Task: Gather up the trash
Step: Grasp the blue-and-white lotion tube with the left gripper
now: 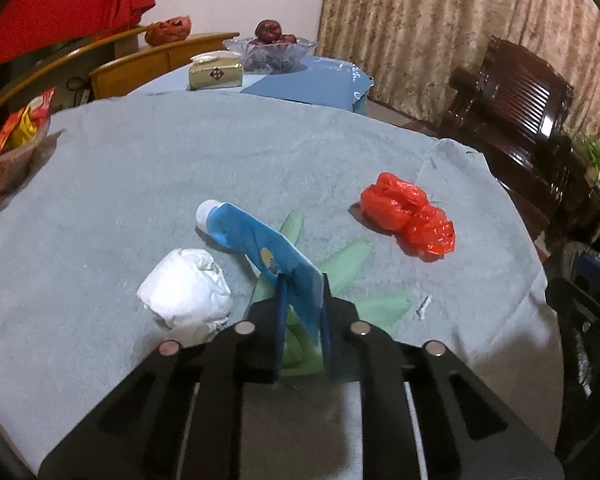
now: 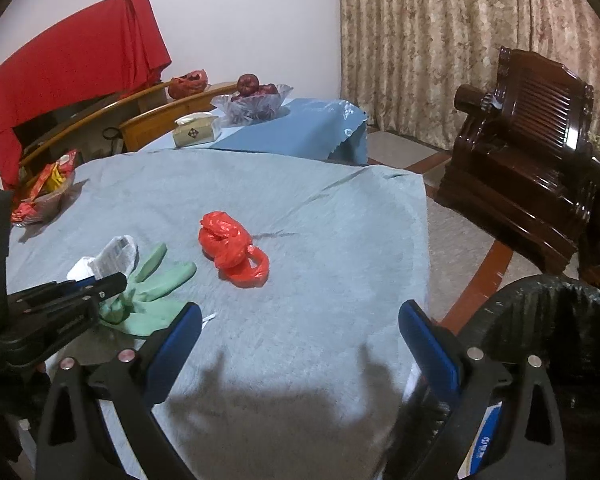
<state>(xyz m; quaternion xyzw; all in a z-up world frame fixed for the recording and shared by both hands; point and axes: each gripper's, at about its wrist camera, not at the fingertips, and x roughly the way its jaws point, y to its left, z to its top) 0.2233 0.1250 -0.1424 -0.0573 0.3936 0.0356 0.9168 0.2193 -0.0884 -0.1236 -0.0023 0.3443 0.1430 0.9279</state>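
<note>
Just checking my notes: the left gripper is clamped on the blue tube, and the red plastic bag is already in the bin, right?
Not quite. The left gripper is clamped on the blue tube, but the red plastic bag still lies on the table cloth, as the right wrist view shows.

A white wall (image 2: pixel 260 20) meets patterned beige curtains (image 2: pixel 440 40). A dark carved wooden armchair (image 2: pixel 532 152) stands on the tiled floor (image 2: pixel 460 232), right of the grey-clothed surface (image 2: pixel 300 200); light wooden chairs (image 2: pixel 160 120) stand behind.
</note>
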